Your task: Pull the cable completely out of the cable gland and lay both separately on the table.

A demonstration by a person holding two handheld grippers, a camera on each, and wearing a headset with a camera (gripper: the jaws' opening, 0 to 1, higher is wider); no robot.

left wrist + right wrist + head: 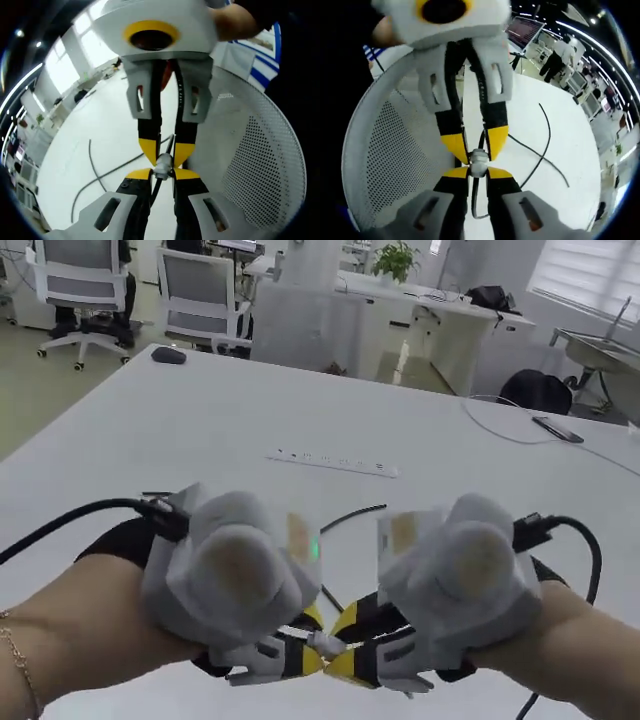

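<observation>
My left gripper point(300, 652) and right gripper point(345, 642) meet tip to tip low over the near table edge. Between their yellow tips sits the small grey cable gland point(325, 644). In the left gripper view my own jaws point(162, 174) are shut on the gland point(162, 166), and the right gripper's jaws come down from the top onto it. The right gripper view mirrors this, with its jaws point(477, 172) shut at the gland point(479, 162). The thin black cable point(350, 513) runs from the gland and curves across the white table point(107, 177) point(545, 145).
A white power strip point(332, 462) lies mid-table, a dark mouse point(168, 355) at the far left and a phone point(557, 429) at the far right. A white perforated mesh surface point(250, 165) point(385, 150) sits close beside the grippers. Office chairs and desks stand beyond the table.
</observation>
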